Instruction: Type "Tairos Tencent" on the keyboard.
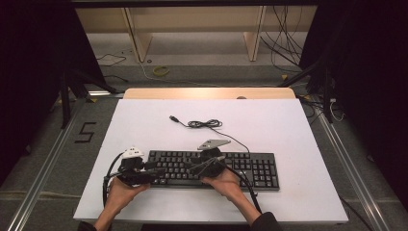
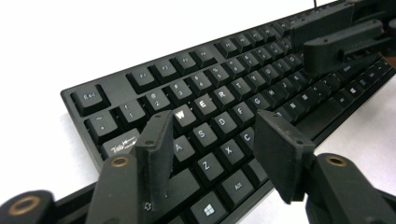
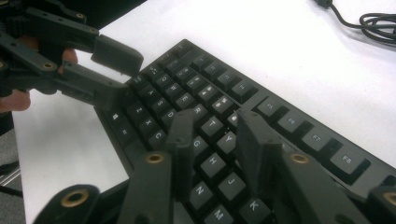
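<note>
A black keyboard [image 1: 250, 168] lies along the near part of the white table [image 1: 269, 125]. Its cable [image 1: 204, 124] lies coiled behind it, the plug free on the table. My left gripper [image 1: 159, 172] hovers over the keyboard's left end. In the left gripper view its jaws [image 2: 215, 123] stand open above the letter keys [image 2: 219, 123], nothing between them. My right gripper [image 1: 195, 168] is over the middle keys, pointing toward the left one. Its jaws [image 3: 215, 119] are open over the keys [image 3: 212, 126] with nothing held. The two grippers' tips are close together but apart.
The table's near edge runs just behind the person's hands [image 1: 226, 185]. Wooden shelving [image 1: 192, 29] and loose floor cables [image 1: 284, 43] lie beyond the far edge. Metal rails [image 1: 53, 149] flank the table. Bare table surface lies behind the keyboard and to its right.
</note>
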